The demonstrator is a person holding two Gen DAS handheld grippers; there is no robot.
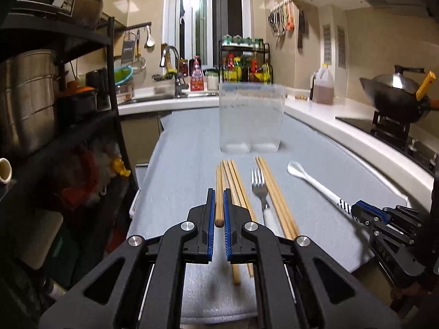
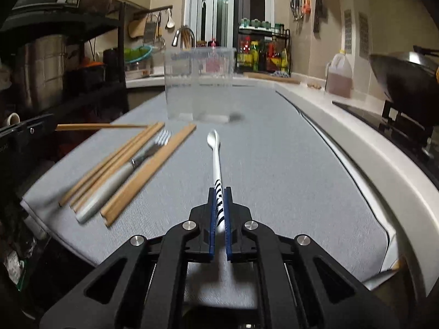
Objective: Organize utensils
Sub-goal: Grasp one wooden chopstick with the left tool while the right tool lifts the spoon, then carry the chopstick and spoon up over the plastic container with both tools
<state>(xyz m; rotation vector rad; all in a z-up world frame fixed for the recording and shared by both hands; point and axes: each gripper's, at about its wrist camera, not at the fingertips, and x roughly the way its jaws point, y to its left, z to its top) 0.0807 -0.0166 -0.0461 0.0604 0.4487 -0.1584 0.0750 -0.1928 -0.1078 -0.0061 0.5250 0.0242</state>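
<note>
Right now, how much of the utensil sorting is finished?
Nothing looks done: the clear container seems empty. In hand: the left gripper is shut on one chopstick, and the right gripper is shut on the white spoon. Left on the grey mat: the fork and the other chopsticks.

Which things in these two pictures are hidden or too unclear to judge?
- Left wrist view: the near ends of the loose chopsticks pass under the left gripper, which holds one chopstick.
- Left wrist view: the fork handle is motion-blurred.
- Both views: the clear container is blurred, so its dividers cannot be counted.
- Right wrist view: the spoon handle end hides inside the right gripper.
</note>
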